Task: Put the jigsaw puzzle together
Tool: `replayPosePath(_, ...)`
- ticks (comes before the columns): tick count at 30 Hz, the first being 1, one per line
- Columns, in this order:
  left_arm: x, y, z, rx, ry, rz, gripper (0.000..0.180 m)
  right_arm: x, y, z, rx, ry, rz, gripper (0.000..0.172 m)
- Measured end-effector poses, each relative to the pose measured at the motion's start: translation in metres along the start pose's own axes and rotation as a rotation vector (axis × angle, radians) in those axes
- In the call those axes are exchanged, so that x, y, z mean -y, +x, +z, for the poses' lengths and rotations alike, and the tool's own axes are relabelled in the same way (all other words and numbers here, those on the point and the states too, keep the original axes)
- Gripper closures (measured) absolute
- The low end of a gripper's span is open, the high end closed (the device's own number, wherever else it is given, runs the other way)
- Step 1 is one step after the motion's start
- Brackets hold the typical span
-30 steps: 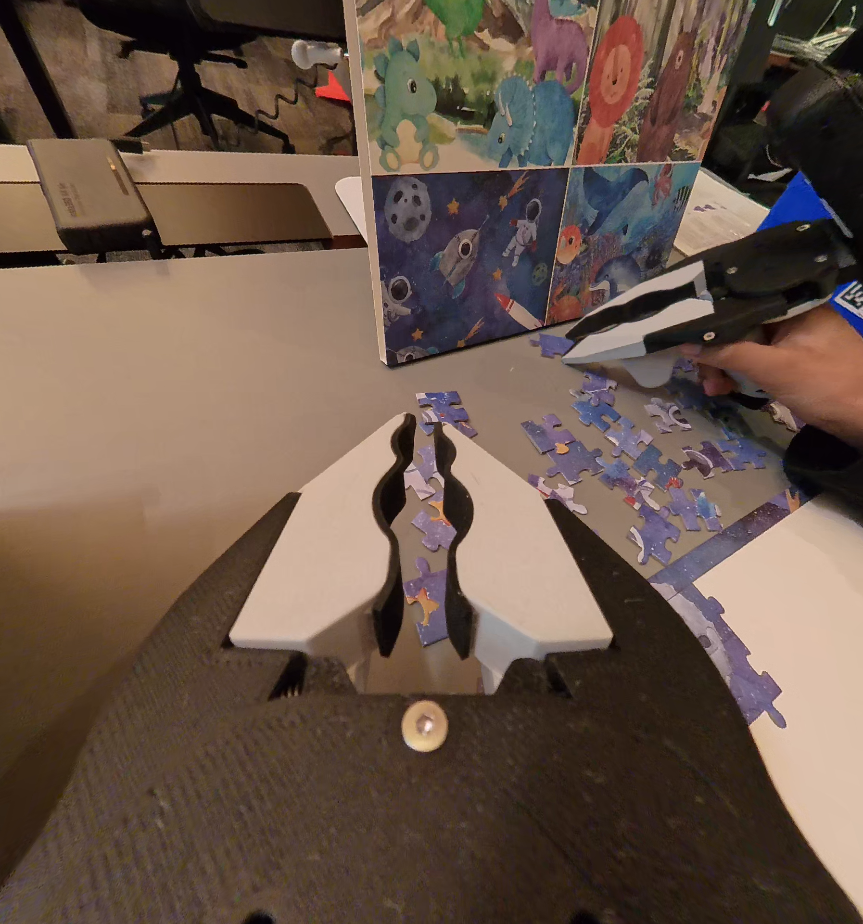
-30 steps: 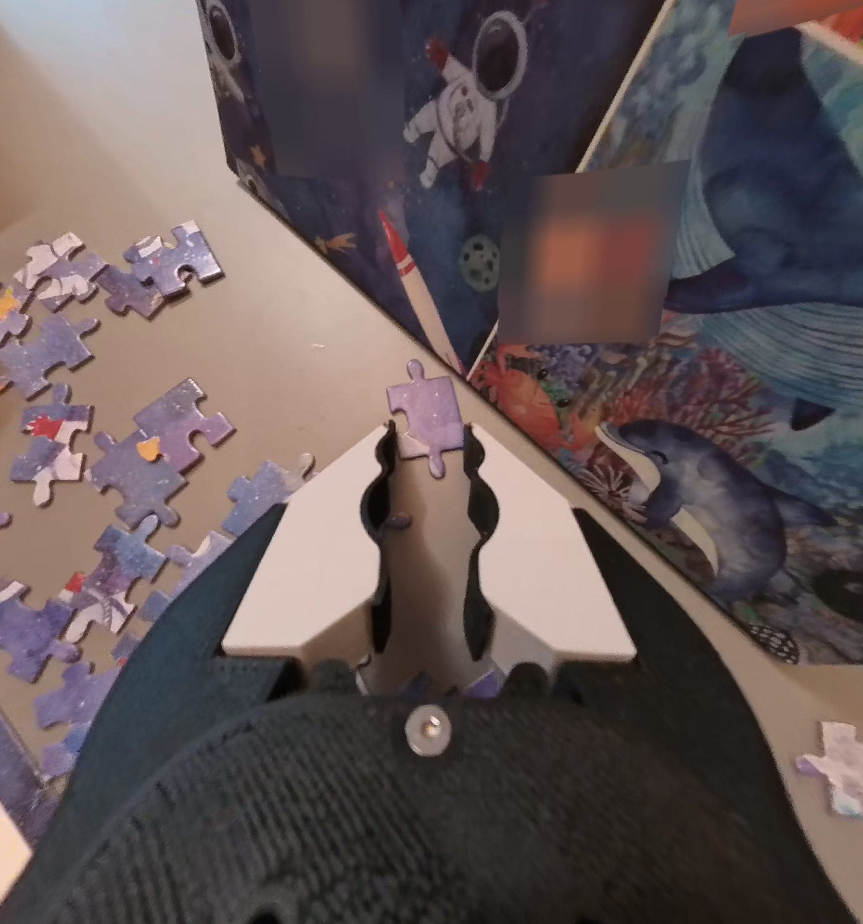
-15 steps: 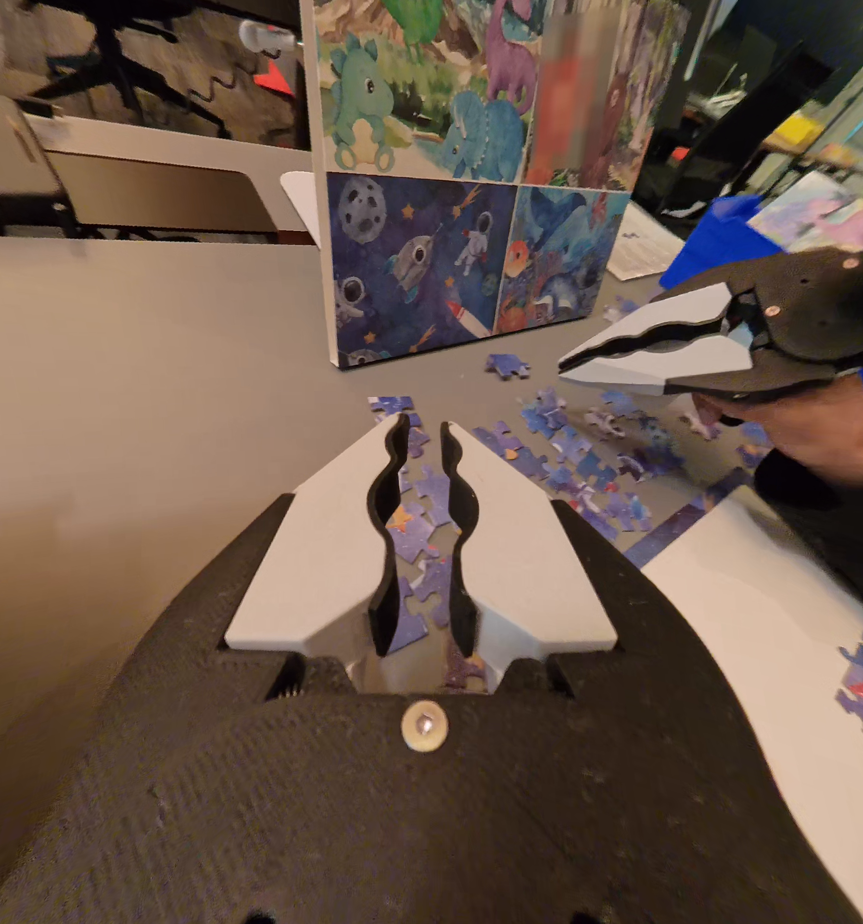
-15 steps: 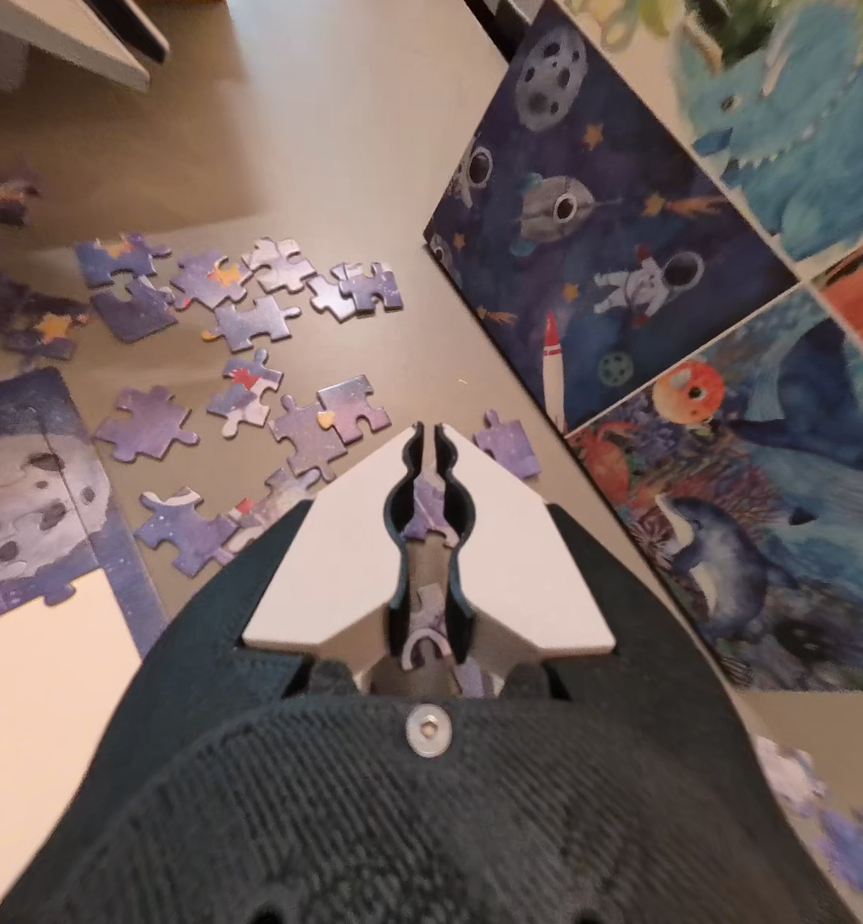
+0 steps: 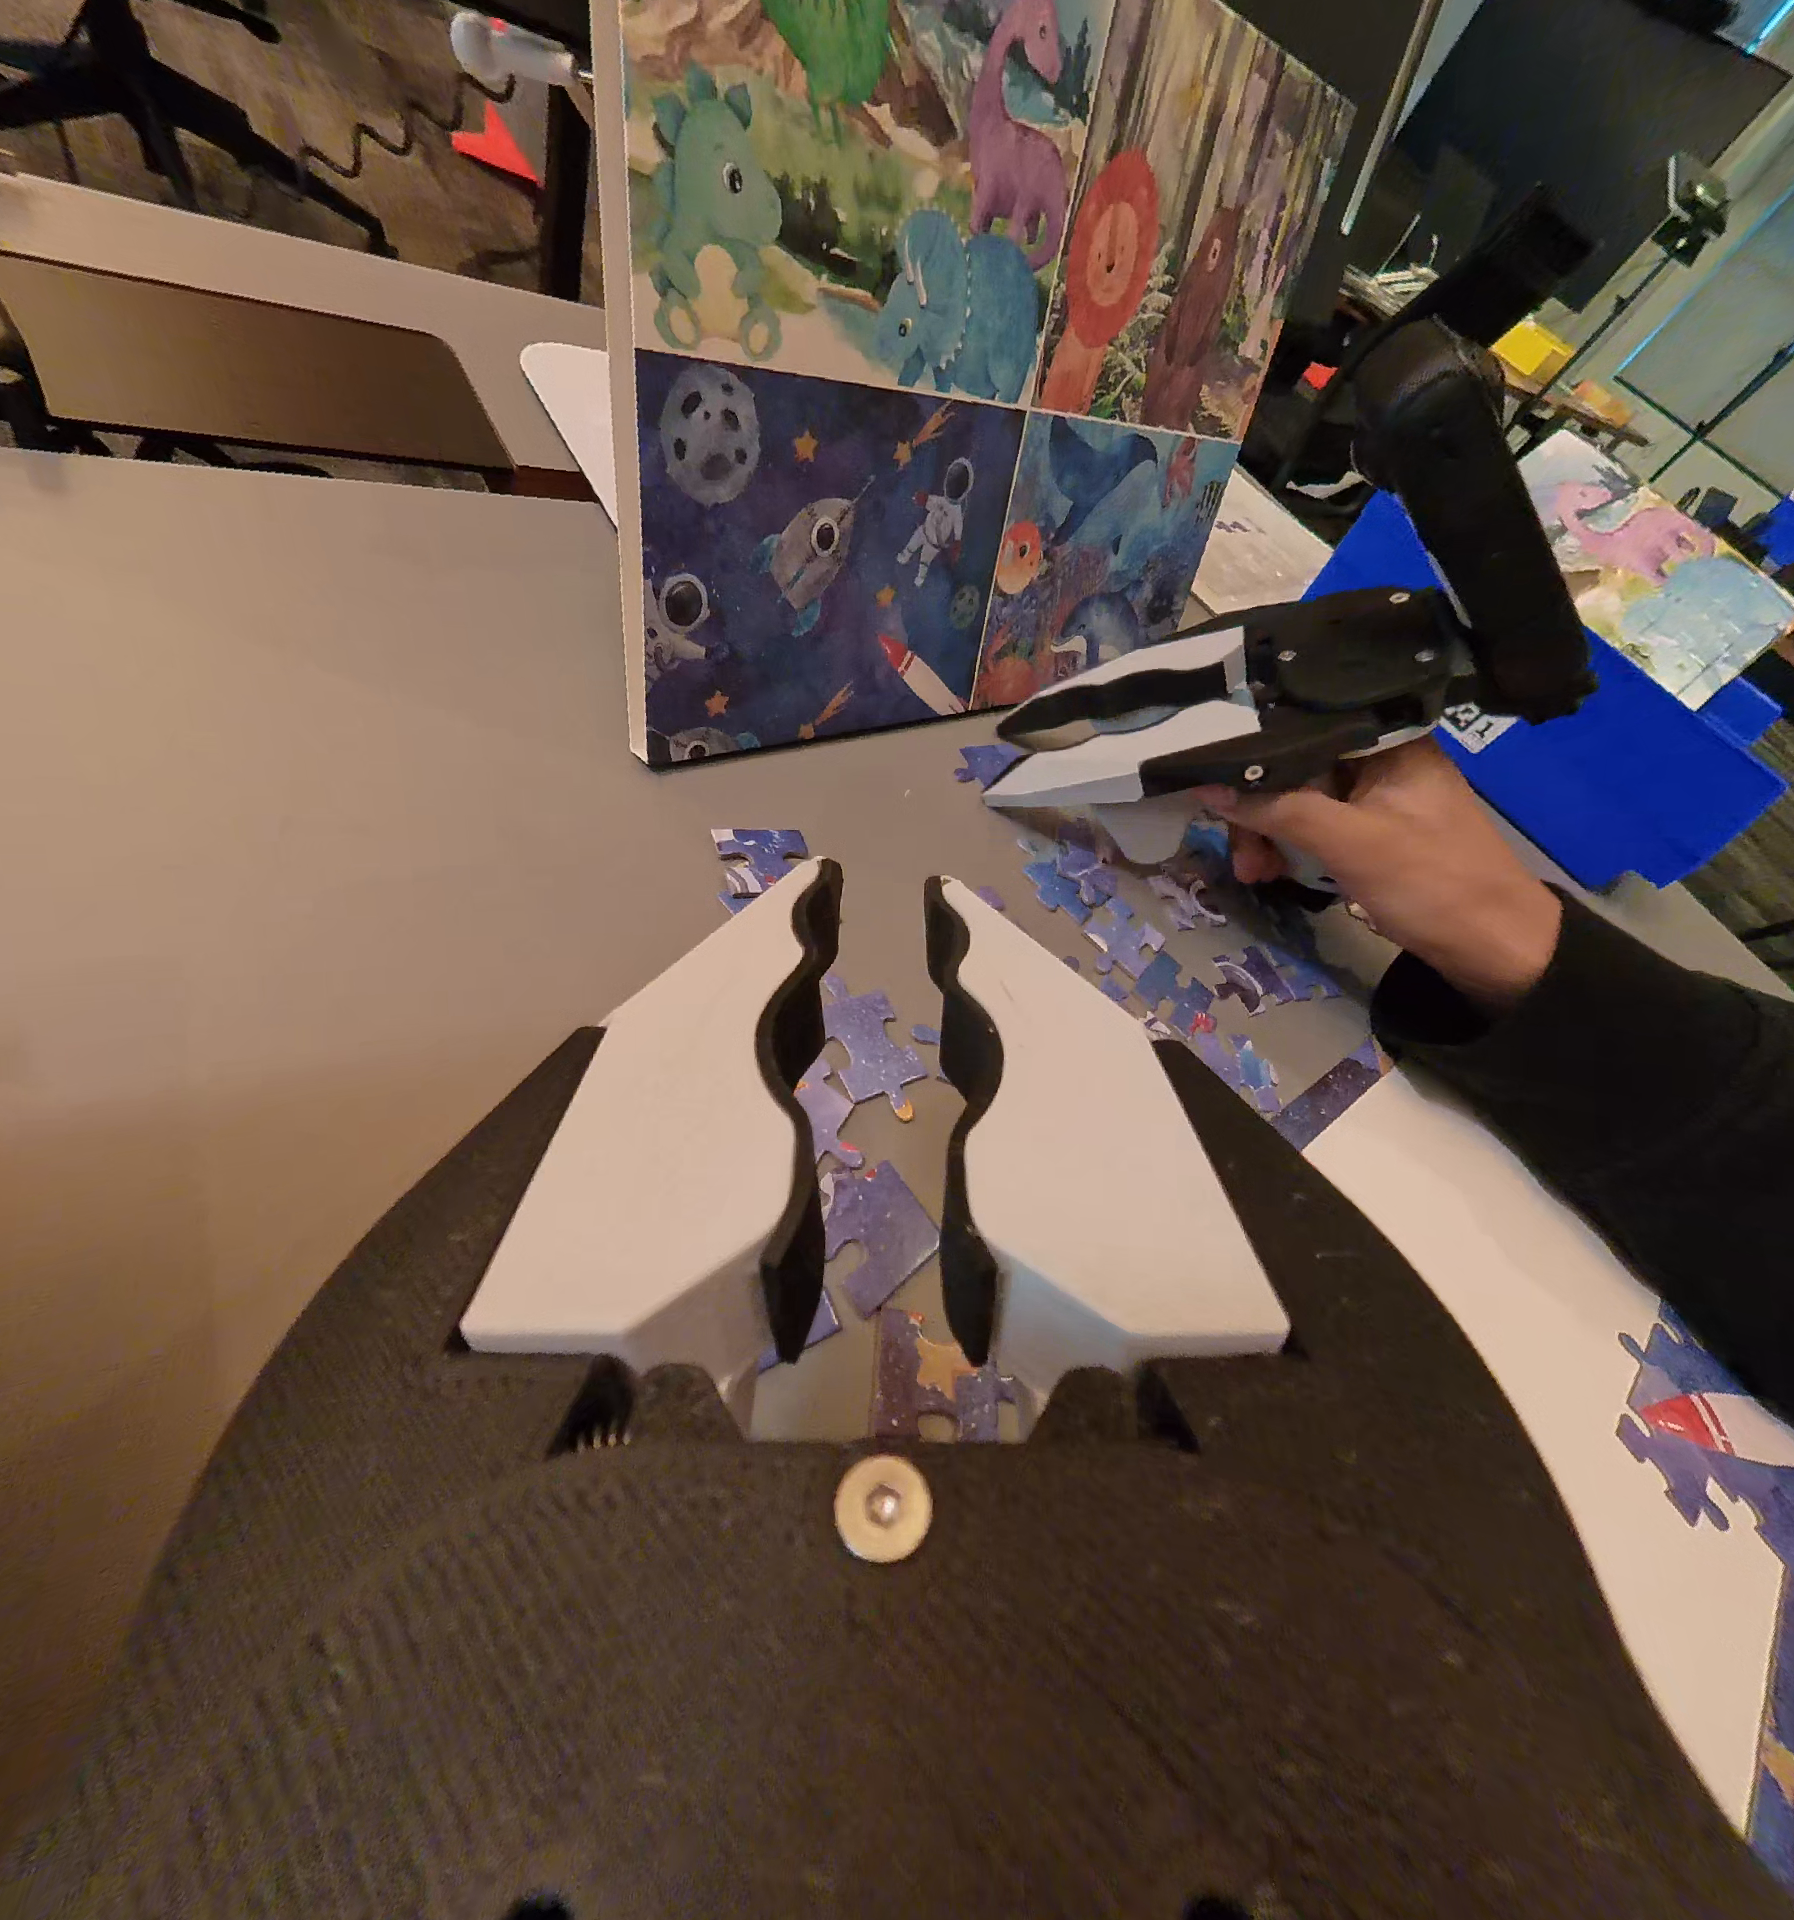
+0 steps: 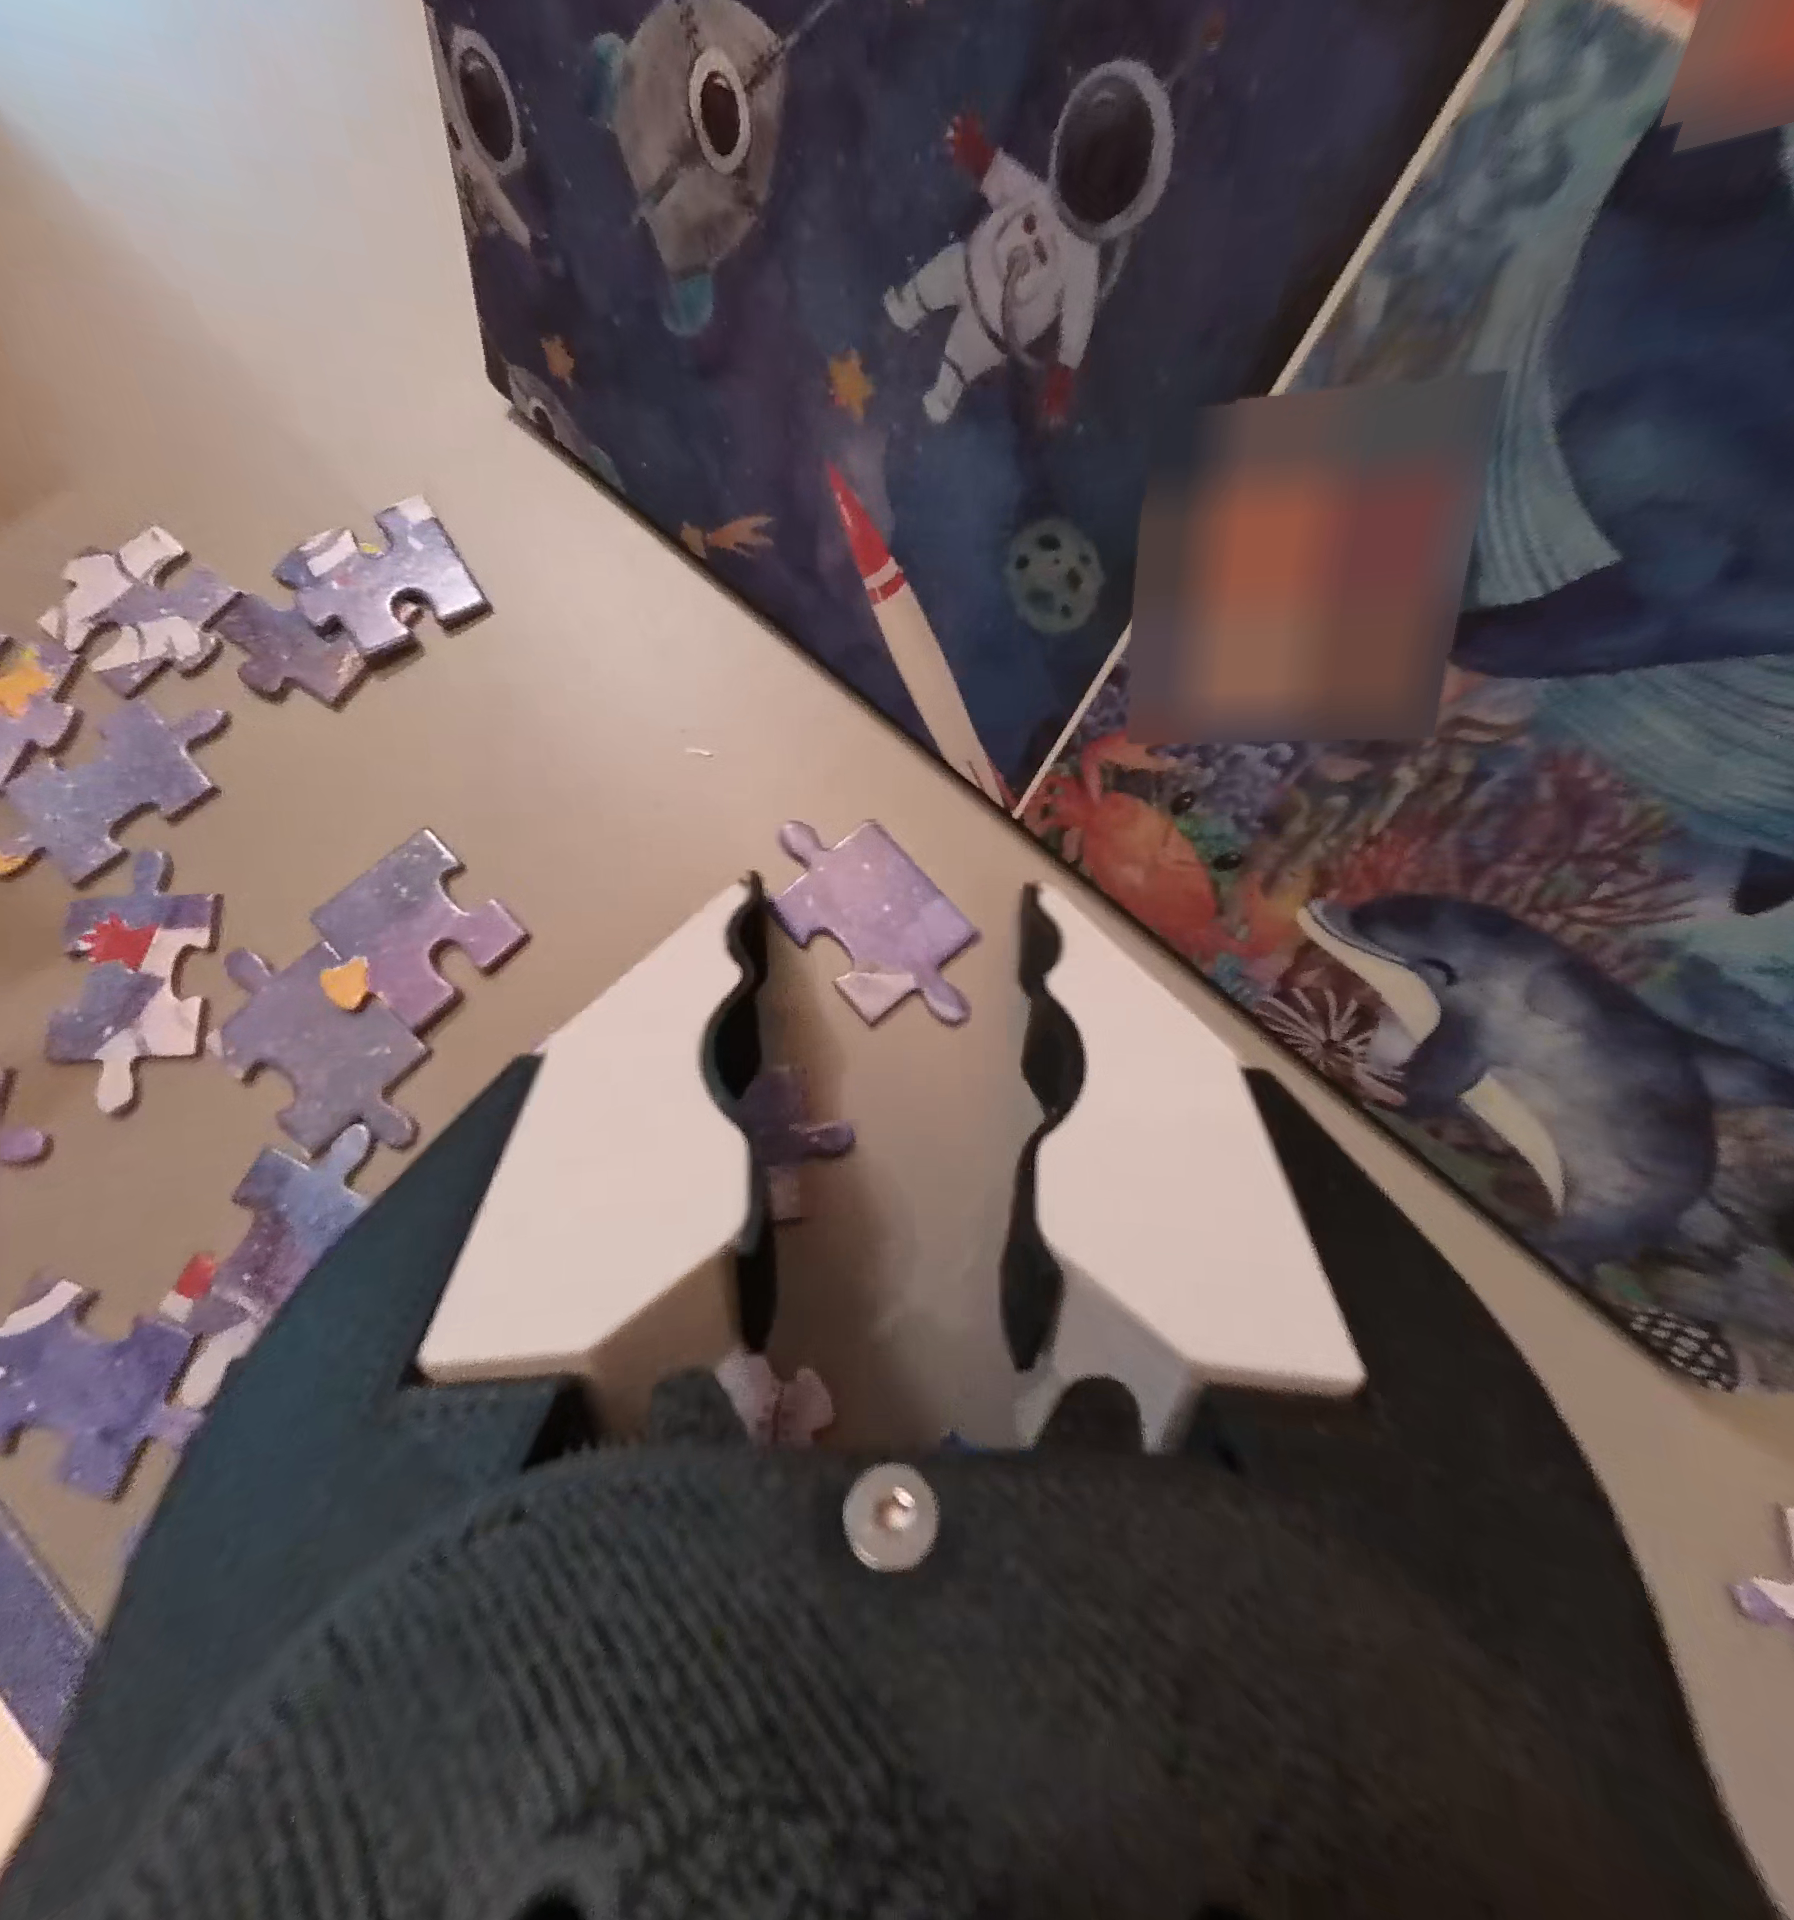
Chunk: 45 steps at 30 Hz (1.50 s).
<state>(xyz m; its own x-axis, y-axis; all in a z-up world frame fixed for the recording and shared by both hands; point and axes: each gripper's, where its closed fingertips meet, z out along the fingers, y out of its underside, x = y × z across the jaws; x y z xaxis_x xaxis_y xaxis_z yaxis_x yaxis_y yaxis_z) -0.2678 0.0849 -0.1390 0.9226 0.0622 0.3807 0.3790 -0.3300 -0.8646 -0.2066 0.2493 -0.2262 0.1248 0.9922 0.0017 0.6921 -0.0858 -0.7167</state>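
My right gripper (image 6: 890, 890) is open wide, low over the grey table at the foot of the upright picture puzzle box (image 6: 872, 312). A lone purple puzzle piece (image 6: 877, 914) lies flat on the table between its fingertips, close to the left finger, and is not gripped. In the left wrist view the right gripper (image 5: 1002, 764) is held by a hand (image 5: 1392, 862), with that piece (image 5: 979, 762) at its tips. My left gripper (image 5: 882, 878) is slightly open and empty, hovering above loose blue-purple pieces (image 5: 872, 1049).
Several loose pieces (image 5: 1132, 935) are scattered on the table between the grippers, and also show in the right wrist view (image 6: 249, 935). A white board (image 5: 1495, 1299) with a partly built puzzle border lies at the right. A blue bin (image 5: 1651, 769) stands behind the hand. One gripper's finger ends stand about 20 cm off the other's.
My right gripper shut and lifted away while the purple piece stayed on the table, then came back down and opened wide around it. My left gripper's jaws widened a little.
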Motion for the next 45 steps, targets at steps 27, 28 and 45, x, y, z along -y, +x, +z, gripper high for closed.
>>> replayPosePath(27, 0.000, 0.000, 0.000, -0.006, 0.005, -0.008, 0.166, -0.016, 0.025, -0.016, -0.012, -0.002, 0.004, 0.139)
replayPosePath(28, 0.000, 0.000, 0.000, -0.004, 0.005, -0.008, 0.166, -0.014, 0.022, -0.014, -0.003, -0.001, 0.002, 0.141)
replayPosePath(45, 0.001, 0.001, 0.000, -0.012, 0.005, -0.008, 0.166, -0.015, -0.018, -0.028, 0.104, -0.012, -0.107, 0.172)
